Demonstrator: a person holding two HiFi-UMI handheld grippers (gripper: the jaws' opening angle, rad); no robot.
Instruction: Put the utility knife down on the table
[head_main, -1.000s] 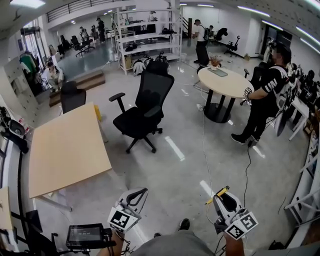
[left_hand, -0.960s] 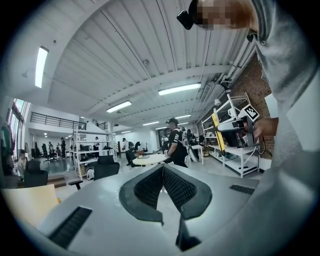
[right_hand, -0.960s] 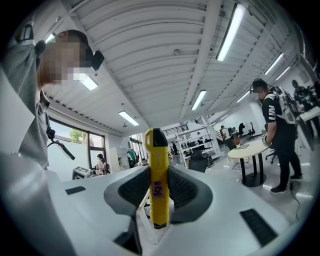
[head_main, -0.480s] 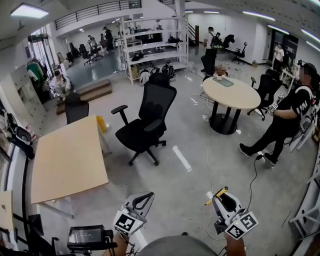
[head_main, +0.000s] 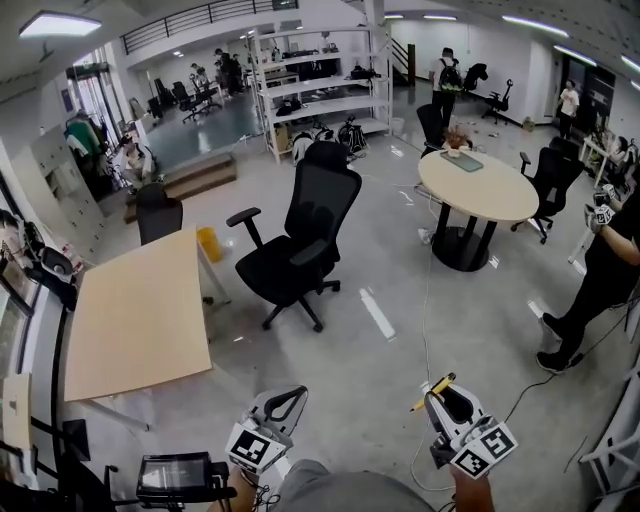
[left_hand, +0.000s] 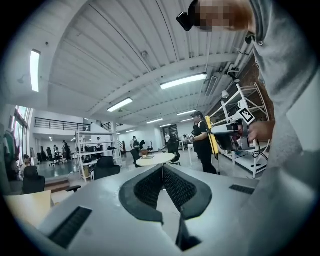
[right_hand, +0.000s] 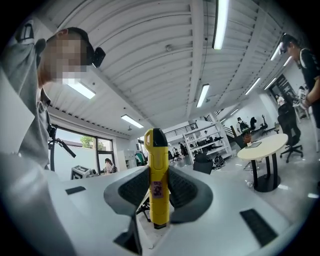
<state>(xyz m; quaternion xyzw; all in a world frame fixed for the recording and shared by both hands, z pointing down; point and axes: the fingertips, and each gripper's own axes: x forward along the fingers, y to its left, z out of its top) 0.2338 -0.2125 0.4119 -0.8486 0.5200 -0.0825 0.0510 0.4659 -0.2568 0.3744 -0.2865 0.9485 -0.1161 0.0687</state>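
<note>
— Since the right gripper (head_main: 447, 402) sits low at the bottom right of the head view, what is in it?

— The utility knife (right_hand: 156, 177). In the right gripper view the jaws are clamped on its yellow body from both sides. It stands upright along them, its black-capped end rising above the pad tops.

— And from the head view?

— There the utility knife (head_main: 431, 392) pokes out of the jaws toward the upper left, in the air over the grey floor. It is touching no surface.

— Where is the table?

— The wooden table (head_main: 140, 310) lies to the left, bare-topped and well apart from the knife. A round table (head_main: 478, 185) stands farther off at the upper right, with a black office chair (head_main: 300, 240) between the two.

— What about the left gripper (head_main: 283, 402)?

— It is held low too, near the bottom centre. In the left gripper view (left_hand: 162, 168) its jaws meet at the tips with nothing between them. That same view shows the knife (left_hand: 212, 136) off to the right, upright in the other gripper.

— Anyone else about?

— A person in black (head_main: 600, 270) stands at the right edge. Several more are far back near the white shelving (head_main: 320, 85).
</note>
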